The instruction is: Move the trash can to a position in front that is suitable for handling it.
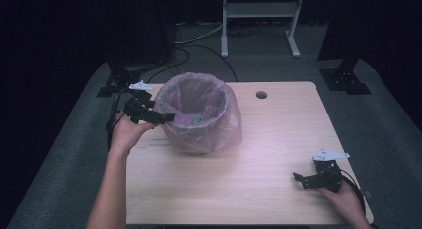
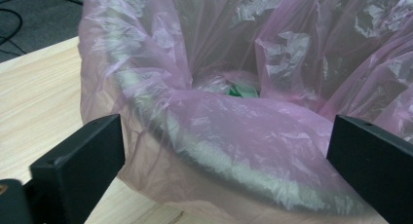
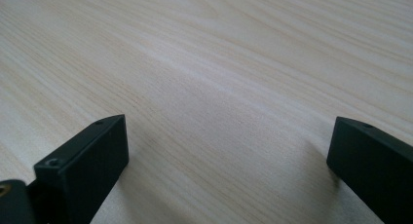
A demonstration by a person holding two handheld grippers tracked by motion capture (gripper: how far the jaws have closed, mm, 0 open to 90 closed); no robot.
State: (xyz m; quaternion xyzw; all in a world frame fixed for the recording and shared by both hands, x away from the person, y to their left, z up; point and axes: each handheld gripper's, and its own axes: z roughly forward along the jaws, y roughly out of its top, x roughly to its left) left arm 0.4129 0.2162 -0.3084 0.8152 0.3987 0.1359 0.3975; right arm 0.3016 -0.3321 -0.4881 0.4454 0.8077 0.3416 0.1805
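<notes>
The pink bag [image 1: 219, 132] lines a round bin [image 2: 253, 182] at the table's [image 1: 259, 189] far left part; the left gripper [image 1: 166, 117], jaws apart, should close on the folded plastic over the rim, not the bin wall; the right gripper [image 1: 297, 178] rests released near the table's right edge; the bag is thin, crinkled, translucent, with something green [image 2: 242, 90] inside.

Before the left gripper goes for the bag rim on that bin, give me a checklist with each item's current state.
1. Left gripper open: ok, jaws wide apart.
2. Left gripper lined up on the pink bag rim: ok, the rim lies between the jaws.
3. Bag already gripped: not ok, nothing pinched yet.
4. Bin upright on the table: ok.
5. Right gripper clear of the bin: ok, open, low over bare wood.
6. Green item in the bin identified: cannot tell.
</notes>
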